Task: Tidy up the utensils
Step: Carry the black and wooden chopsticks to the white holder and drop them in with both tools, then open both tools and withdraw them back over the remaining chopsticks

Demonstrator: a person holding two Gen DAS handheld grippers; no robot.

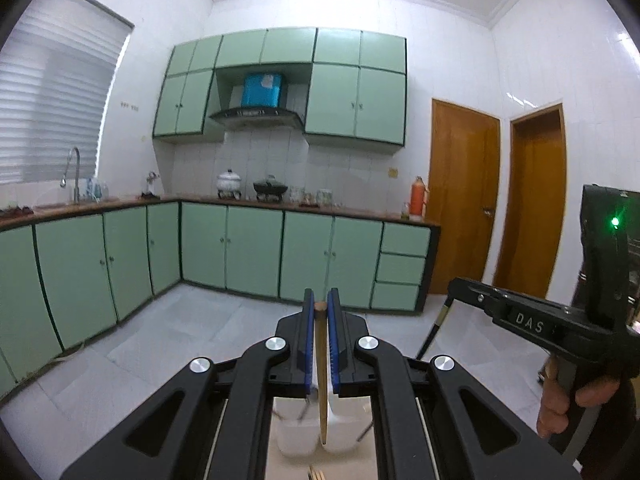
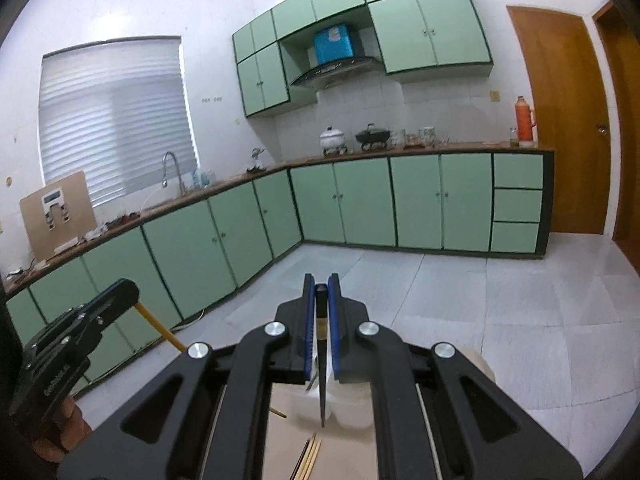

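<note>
My left gripper is shut on a pale wooden chopstick that hangs tip-down between its blue pads. Below the tip stands a white utensil holder with separate compartments. My right gripper is shut on a black chopstick, which also hangs tip-down, over the same white holder. Several loose chopsticks lie on the beige tabletop in front of it. Each view catches the other tool: the right gripper at the right edge, the left gripper at the lower left.
A person's hand grips the right tool's handle. Beyond the table lie a tiled floor, green base cabinets under a worktop with pots, and two brown doors.
</note>
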